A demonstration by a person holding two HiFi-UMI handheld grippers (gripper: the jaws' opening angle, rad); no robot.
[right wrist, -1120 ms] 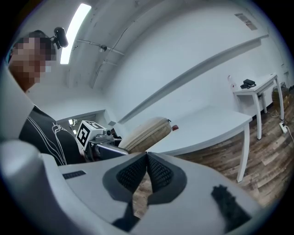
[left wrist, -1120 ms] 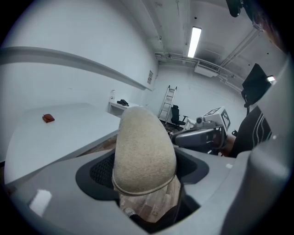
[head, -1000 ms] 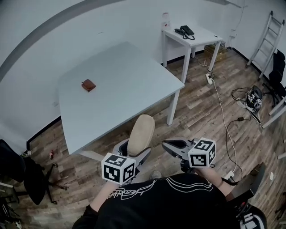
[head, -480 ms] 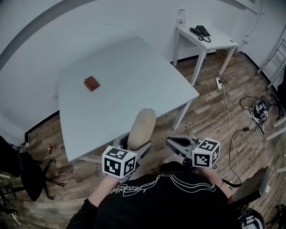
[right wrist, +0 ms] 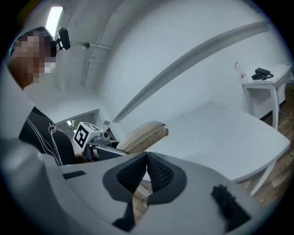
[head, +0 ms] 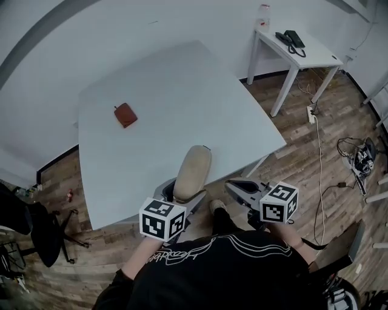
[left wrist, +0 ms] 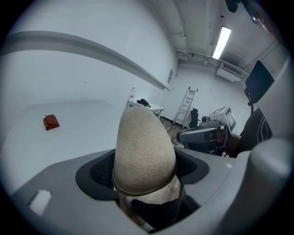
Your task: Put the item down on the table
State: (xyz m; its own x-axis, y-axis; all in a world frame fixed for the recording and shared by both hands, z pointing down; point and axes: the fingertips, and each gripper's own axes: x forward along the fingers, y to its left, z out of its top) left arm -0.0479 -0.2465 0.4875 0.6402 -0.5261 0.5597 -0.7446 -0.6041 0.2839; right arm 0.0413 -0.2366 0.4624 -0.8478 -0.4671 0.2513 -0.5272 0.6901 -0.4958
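Head view. The table (head: 182, 91) occupies the upper centre of the frame. A small object (head: 125, 114) lies on its left part, clear of the edges. At lower centre the item (head: 192, 172) sits between the jaws of the left gripper (head: 182, 198), its upper end overlapping the table's near edge. The right gripper (head: 235, 186) lies just to its right, apart from it. At upper right a side table (head: 303, 54) bears a telephone (head: 294, 39) and a bottle (head: 264, 13). A chair (head: 36, 233) stands at lower left.

Beige item (head: 192, 172), pale grey table (head: 182, 97), rust-brown small object (head: 125, 114), brown wood-grain floor (head: 303, 148), white wall (head: 91, 42).
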